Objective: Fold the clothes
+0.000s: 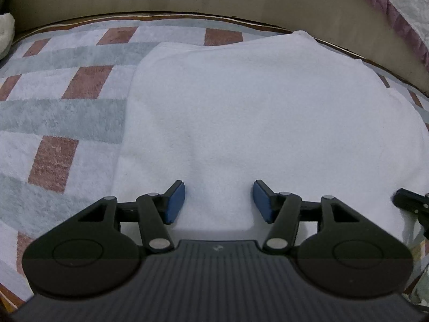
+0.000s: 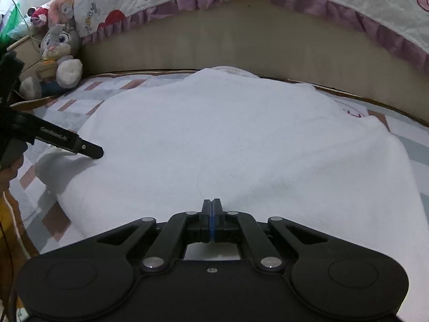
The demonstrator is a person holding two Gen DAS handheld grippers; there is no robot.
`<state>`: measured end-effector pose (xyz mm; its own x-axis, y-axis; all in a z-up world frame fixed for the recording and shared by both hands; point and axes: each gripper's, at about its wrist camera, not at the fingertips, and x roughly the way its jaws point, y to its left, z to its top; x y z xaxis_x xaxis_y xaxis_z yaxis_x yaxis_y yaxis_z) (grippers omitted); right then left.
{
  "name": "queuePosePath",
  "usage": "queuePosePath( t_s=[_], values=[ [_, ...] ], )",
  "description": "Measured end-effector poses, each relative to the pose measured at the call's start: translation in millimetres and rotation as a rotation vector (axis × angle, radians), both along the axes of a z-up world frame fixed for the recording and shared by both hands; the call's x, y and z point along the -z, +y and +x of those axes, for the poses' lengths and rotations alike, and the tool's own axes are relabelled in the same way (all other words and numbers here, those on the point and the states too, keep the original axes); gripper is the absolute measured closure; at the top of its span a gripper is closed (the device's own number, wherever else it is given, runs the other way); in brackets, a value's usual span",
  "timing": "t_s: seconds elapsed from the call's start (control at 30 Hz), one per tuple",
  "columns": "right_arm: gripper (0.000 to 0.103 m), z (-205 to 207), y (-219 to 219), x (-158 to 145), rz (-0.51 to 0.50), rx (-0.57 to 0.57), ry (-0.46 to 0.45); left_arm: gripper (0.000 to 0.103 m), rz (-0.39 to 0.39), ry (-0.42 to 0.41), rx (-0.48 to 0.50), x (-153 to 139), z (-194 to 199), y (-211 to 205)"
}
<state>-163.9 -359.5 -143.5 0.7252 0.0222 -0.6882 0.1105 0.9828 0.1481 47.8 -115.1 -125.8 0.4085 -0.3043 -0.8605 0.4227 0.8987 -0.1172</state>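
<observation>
Fingers apart on the left, pressed together on the right, over a white garment.
Left wrist view: left gripper (image 1: 219, 201) fingers (image 1: 175, 201) spread above the white garment (image 1: 254, 112) filling centre frame on a checked rug (image 1: 53, 102). Right wrist view: right gripper (image 2: 211, 221) fingers meet at the garment's lower edge, nothing visibly between them.

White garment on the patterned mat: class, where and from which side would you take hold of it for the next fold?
Probably grip the white garment at its near hem, approaching from the near side: that edge lies flat and free on the patterned mat.
</observation>
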Motion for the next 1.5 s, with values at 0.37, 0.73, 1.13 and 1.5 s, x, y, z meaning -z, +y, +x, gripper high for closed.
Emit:
queuePosePath(
  t_s=[0.37,0.73,1.13,1.5],
  values=[
    [0.049,25.0,21.6,4.1,-0.071,-0.064,0.014,0.045,-0.004,-0.001,-0.002,-3.1,-5.9,0.2],
    [0.101,7.9,6.2,6.1,0.229,-0.028,-0.009,0.043,-0.009,0.012,-0.007,-3.0,-3.1,0.5],
    [0.101,-26.5,68.9,9.1,0.401,-0.227,0.064,0.041,-0.018,0.018,-0.01,-3.5,-2.6,2.9],
    [0.067,-55.1,9.3,11.2,0.46,0.083,0.099,0.041,-0.189,-0.137,0.236,-27.5,-52.7,-31.7]
  ],
)
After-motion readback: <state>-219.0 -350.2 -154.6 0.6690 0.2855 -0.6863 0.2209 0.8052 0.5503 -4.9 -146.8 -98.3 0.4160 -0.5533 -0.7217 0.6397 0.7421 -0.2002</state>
